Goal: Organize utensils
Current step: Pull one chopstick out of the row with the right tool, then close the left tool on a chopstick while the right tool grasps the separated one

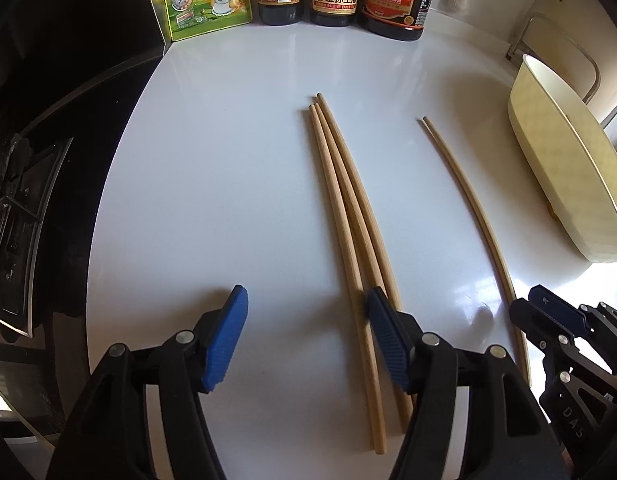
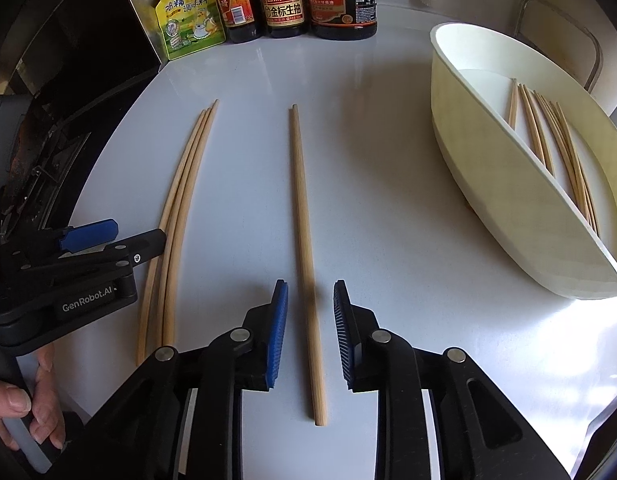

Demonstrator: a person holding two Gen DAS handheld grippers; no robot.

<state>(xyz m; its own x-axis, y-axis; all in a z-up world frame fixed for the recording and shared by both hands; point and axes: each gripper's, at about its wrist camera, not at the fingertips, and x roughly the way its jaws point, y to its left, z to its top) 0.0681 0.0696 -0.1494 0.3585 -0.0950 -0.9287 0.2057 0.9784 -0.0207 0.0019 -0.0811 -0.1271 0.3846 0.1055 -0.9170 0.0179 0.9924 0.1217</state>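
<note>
On the white countertop (image 2: 388, 208) lie three long wooden chopsticks in a bundle (image 1: 344, 216), close side by side and touching each other. To their right, well apart, lies a single wooden chopstick (image 2: 304, 256).

The left gripper (image 1: 304, 344) has its blue ribbed pads wide apart and holds nothing. One chopstick of the bundle runs in the gap between the pads, and the right pad (image 1: 388, 344) sits over the other two; whether it touches them I cannot tell.

The right gripper (image 2: 310, 336) is also spread, but less wide. The single chopstick lies straight between its two pads, with a small gap on each side, so the pads do not pinch it.

At the right stands a cream oval plastic tray with a divider (image 2: 488, 168); several thin wooden chopsticks (image 2: 556, 140) lie inside it. At the back of the counter stand a yellow seasoning pouch (image 2: 188, 12) and three dark sauce bottles (image 2: 284, 0).
</note>
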